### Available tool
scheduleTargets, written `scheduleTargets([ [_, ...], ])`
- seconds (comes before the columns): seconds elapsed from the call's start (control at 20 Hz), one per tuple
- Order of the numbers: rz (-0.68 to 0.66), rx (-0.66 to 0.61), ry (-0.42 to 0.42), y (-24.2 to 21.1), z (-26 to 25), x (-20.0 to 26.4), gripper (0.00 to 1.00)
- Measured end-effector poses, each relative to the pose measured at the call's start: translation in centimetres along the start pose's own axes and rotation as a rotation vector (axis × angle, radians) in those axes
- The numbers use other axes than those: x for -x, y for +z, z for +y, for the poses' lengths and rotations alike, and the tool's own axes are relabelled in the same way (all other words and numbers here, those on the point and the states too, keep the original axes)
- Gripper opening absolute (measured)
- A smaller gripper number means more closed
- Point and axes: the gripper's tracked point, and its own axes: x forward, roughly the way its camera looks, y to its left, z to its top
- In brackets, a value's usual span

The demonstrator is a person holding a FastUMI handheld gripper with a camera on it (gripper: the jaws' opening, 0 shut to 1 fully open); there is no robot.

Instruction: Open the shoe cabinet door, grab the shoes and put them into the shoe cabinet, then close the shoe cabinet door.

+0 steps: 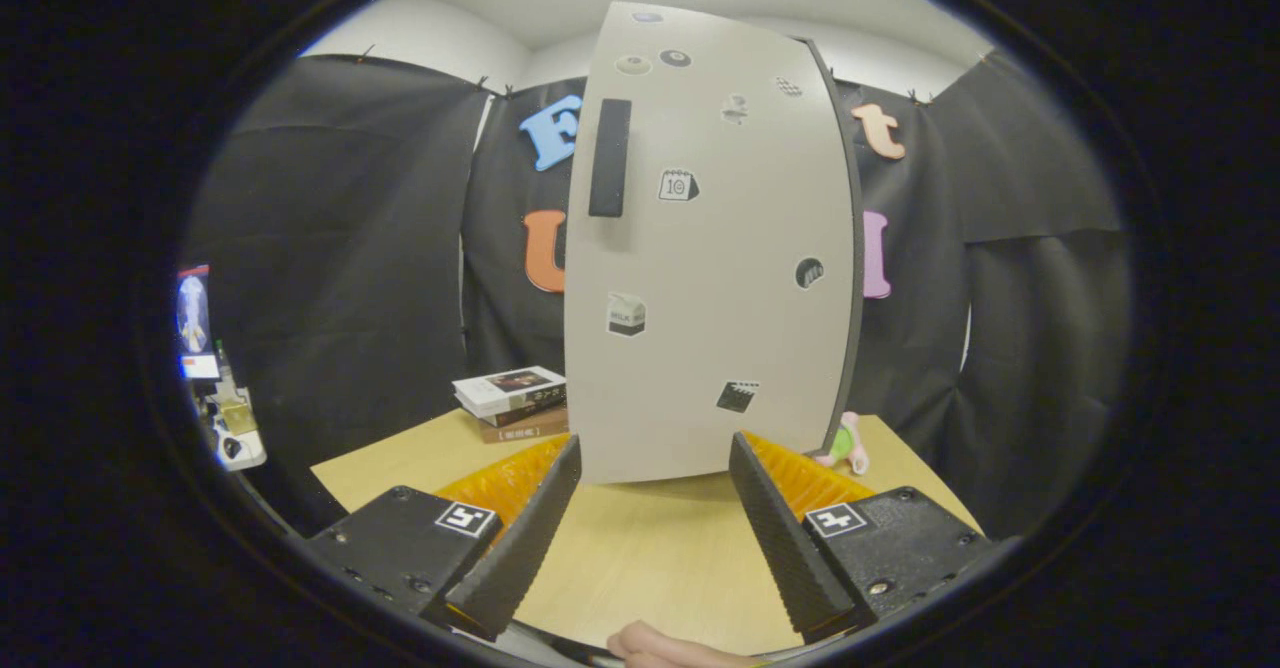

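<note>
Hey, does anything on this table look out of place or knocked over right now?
Nothing looks spilled or damaged. The shoe cabinet stands upright on the table, its door shut, the books neatly stacked beside it. One oddity: a small toy lies by the cabinet's far corner. The gripper is open, holding nothing.

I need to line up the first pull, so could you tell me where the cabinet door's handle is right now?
In the gripper view, the black handle runs upright near the left edge of the shoe cabinet door, high up, well beyond the open gripper.
</note>
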Motion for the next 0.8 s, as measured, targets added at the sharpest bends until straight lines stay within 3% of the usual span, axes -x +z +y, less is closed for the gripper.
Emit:
scheduleTargets([
  [0.2, 0.019, -0.02, -0.004, -0.1, -0.6, -0.2, 0.98],
  [0.55, -0.033, -0.084, -0.116, 1.0, -5.0, 1.0, 0.98],
  [0.8, -0.048, -0.083, -0.106, 0.8, -4.2, 1.4, 0.98],
])
